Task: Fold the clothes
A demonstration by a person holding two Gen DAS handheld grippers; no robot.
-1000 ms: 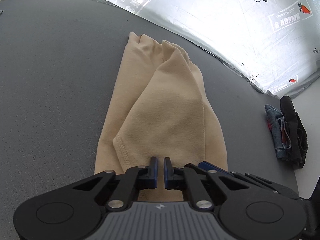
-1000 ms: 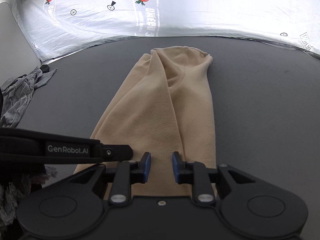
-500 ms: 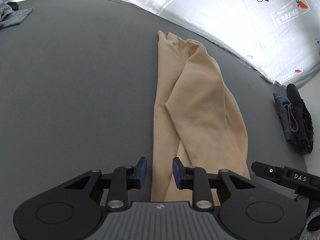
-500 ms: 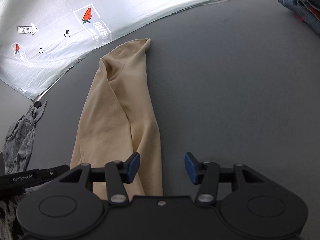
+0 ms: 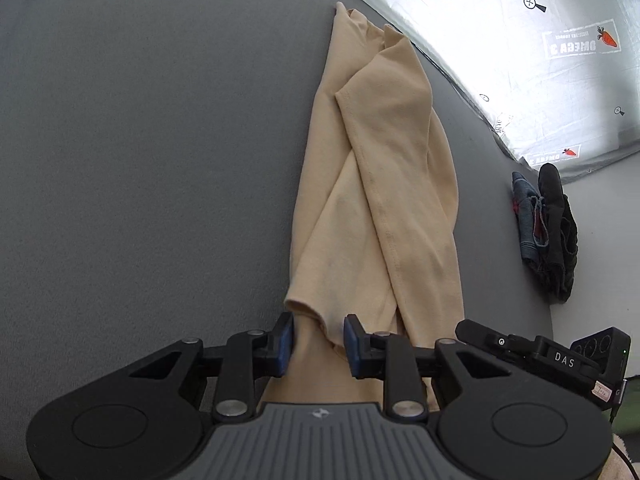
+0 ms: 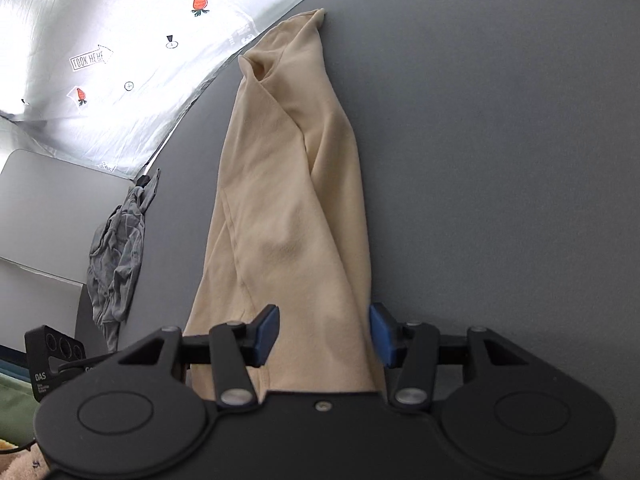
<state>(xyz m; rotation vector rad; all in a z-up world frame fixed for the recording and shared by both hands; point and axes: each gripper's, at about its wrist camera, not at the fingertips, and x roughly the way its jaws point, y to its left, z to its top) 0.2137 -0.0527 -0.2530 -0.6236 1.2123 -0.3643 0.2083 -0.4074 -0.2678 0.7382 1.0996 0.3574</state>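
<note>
Both tools, left (image 5: 318, 339) and right (image 6: 324, 334), now spread over the beige garment (image 5: 380, 184) on grey tabletop (image 5: 140, 160).

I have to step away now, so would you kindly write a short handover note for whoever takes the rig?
Left gripper: open, its jaws either side of the near left edge of the beige garment.
Right gripper: open wide, straddling the near right edge.
Garment lies in a long narrow strip on the grey table, sides folded inward.
Left to do: grip the near end and fold it lengthwise.
</note>
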